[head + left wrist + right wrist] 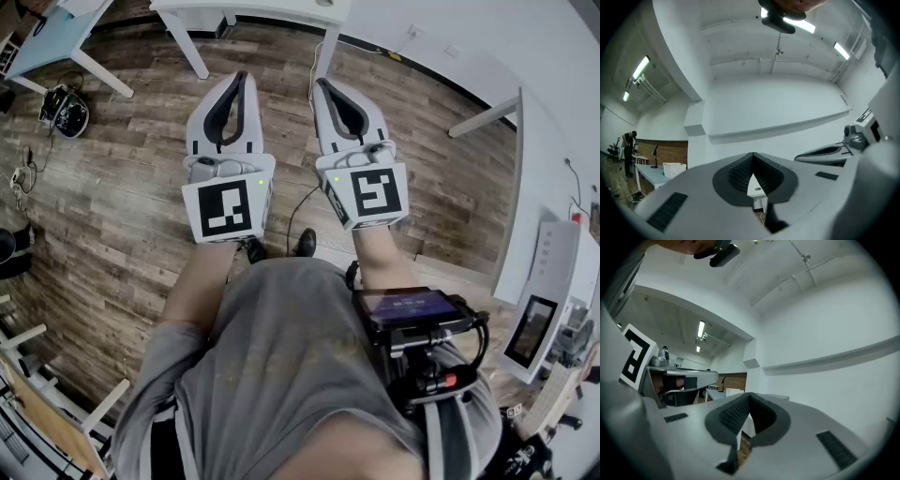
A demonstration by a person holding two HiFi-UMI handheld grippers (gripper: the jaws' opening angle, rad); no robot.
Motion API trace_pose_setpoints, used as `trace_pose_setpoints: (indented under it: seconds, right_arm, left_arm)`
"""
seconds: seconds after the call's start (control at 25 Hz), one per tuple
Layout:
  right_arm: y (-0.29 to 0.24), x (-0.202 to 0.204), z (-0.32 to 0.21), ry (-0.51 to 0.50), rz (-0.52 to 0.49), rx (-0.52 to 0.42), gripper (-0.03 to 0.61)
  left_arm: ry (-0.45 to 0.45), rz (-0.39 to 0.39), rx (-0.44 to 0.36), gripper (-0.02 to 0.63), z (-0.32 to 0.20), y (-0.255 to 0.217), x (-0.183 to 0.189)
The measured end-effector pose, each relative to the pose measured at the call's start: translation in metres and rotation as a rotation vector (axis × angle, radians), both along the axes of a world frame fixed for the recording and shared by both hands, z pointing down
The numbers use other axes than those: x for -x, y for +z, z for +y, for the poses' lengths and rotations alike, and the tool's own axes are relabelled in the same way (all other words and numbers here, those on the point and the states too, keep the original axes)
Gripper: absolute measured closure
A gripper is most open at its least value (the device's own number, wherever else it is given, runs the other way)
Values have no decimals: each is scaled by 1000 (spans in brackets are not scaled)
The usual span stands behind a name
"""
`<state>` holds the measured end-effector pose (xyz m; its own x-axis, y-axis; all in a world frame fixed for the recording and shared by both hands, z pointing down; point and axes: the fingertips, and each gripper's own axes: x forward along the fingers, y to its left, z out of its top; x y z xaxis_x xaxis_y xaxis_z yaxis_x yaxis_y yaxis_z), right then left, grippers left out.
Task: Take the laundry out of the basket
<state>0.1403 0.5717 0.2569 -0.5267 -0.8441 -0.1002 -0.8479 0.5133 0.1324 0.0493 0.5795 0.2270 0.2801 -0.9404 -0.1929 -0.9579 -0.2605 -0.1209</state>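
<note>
No basket and no laundry show in any view. In the head view both grippers are held side by side over the wooden floor (112, 216), pointing forward. My left gripper (242, 77) is shut, its tips together with nothing between them. My right gripper (323, 84) is shut too and holds nothing. In the left gripper view the left gripper (753, 155) aims up at a white wall and ceiling, and the right gripper's body (825, 152) shows at the right. In the right gripper view the right gripper (749, 395) has its dark pads meeting at the tip.
White tables (253, 11) stand ahead, a pale blue one (56, 37) at the far left, a white desk (553, 178) at the right. A black bag (64, 109) lies on the floor at left. A cable (305, 202) trails between the grippers.
</note>
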Motion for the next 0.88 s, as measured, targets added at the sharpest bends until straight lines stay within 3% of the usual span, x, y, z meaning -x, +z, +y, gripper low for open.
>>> trace_pose_setpoints:
  seconds: [0.48,0.88]
  right_arm:
    - [8,-37,-21,-52,-37,12,571]
    - [17,-48,-51,-70,-61,44,571]
  left_arm:
    - [-46,-4,6,607,-18,8,-35]
    - [-58,3,50,607,-49,20,-37]
